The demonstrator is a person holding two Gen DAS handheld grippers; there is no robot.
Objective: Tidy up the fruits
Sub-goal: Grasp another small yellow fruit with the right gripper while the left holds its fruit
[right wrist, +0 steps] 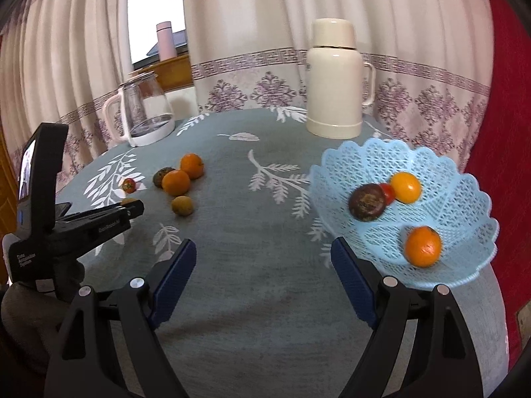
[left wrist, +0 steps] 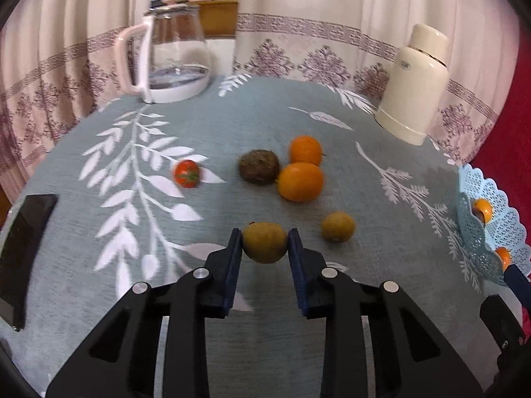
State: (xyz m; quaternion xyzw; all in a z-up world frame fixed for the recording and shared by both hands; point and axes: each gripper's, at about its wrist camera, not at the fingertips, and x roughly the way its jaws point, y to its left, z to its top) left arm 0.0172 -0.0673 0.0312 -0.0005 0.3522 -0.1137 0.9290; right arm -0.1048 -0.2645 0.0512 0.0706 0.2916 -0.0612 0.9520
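the table ahead of both grippers wears a matt woven cloth (right wrist: pixel 232 285) with white leaf print. the blue basket (right wrist: pixel 464 199) beside the right gripper (right wrist: pixel 262 275) looks like perforated, lace-patterned plastic. far ahead stand a clear glass kettle (left wrist: pixel 176 53) with glossy white handle and a smooth cream flask (right wrist: pixel 333 86).

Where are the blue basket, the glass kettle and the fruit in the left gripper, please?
blue basket (right wrist: pixel 428 162): right wrist view, bare back wall.
glass kettle (left wrist: pixel 177 49): left wrist view, glass body.
yellow-green fruit (left wrist: pixel 264 242): left wrist view, its middle, between the pads.

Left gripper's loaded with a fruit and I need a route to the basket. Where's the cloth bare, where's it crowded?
Bare cloth lies between the loose yellow-green fruit and the blue basket, and ahead of the right gripper. Crowded: the two oranges and brown fruit mid-table.
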